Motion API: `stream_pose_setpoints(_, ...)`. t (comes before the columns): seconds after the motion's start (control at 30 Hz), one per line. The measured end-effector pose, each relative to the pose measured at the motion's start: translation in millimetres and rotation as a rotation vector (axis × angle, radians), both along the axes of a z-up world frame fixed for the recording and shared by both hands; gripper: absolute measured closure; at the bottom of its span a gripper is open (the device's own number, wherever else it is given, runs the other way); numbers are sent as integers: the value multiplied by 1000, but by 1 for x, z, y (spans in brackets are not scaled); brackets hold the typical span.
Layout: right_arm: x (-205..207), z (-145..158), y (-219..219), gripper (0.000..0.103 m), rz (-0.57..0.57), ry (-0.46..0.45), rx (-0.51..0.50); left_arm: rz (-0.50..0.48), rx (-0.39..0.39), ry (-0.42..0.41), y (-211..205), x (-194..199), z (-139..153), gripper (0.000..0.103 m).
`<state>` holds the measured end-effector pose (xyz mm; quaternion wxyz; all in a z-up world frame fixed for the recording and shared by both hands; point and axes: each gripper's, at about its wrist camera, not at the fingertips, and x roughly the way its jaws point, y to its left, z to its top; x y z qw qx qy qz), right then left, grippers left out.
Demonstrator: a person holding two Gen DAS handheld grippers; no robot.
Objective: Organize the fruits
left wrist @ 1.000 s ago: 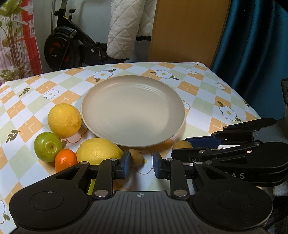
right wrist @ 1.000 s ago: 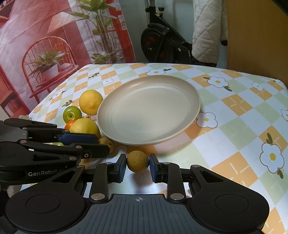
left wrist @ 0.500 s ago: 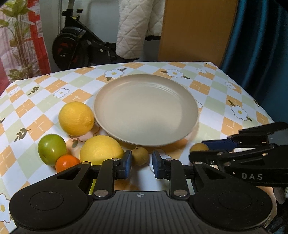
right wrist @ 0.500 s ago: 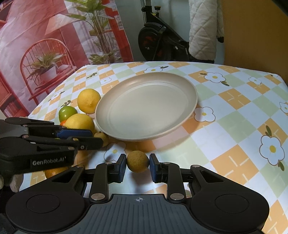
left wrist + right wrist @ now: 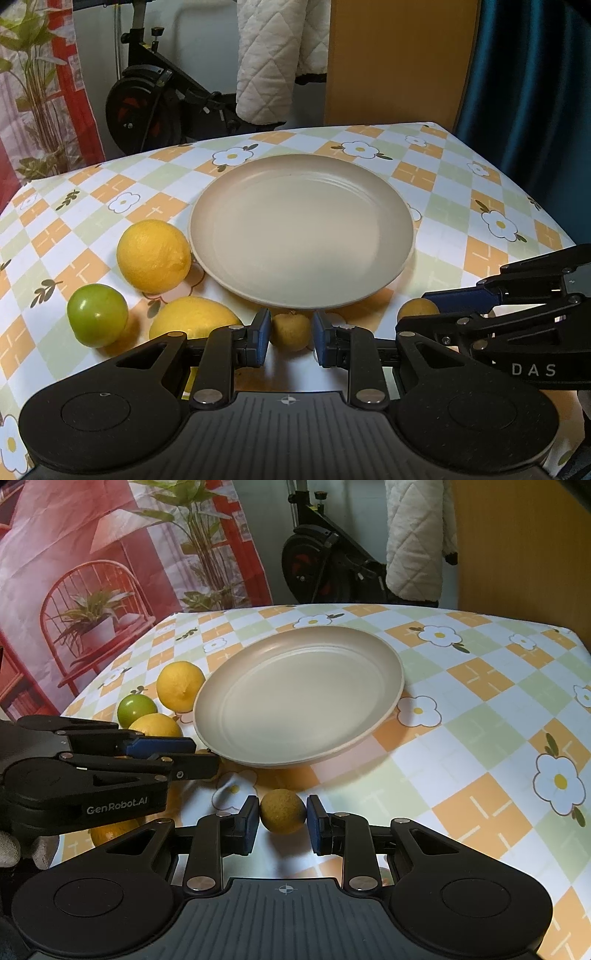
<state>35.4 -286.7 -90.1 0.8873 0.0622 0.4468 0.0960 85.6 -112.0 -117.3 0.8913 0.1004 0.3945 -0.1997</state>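
Note:
A beige plate (image 5: 301, 291) (image 5: 388, 698) sits mid-table. My left gripper (image 5: 290, 338) has its pads around a small brownish-yellow fruit (image 5: 291, 331) just before the plate's near rim, with slight gaps at the sides. My right gripper (image 5: 282, 821) is shut on another small brownish-yellow fruit (image 5: 283, 811), also in the left wrist view (image 5: 417, 307). Left of the plate lie a round yellow citrus (image 5: 153, 255) (image 5: 180, 686), a green fruit (image 5: 96, 315) (image 5: 136, 709) and a yellow lemon (image 5: 192, 317) (image 5: 155, 725).
The table has a checked flower-print cloth (image 5: 480, 738). An orange fruit (image 5: 110, 830) lies partly hidden under the left gripper's body. An exercise bike (image 5: 155, 103), a hanging quilted cloth (image 5: 273, 55) and a wooden panel (image 5: 399, 62) stand beyond the far edge.
My left gripper moved forward and right, so the small fruit now lies between its pads. My right gripper stayed closed on its fruit and shifted slightly.

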Motion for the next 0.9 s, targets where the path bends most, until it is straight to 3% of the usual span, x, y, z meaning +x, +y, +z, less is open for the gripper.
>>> stream_pose_setpoints(0.9,0,1,2,78,2,-5,5,-70,84,-51,-1,-13,-4,76)
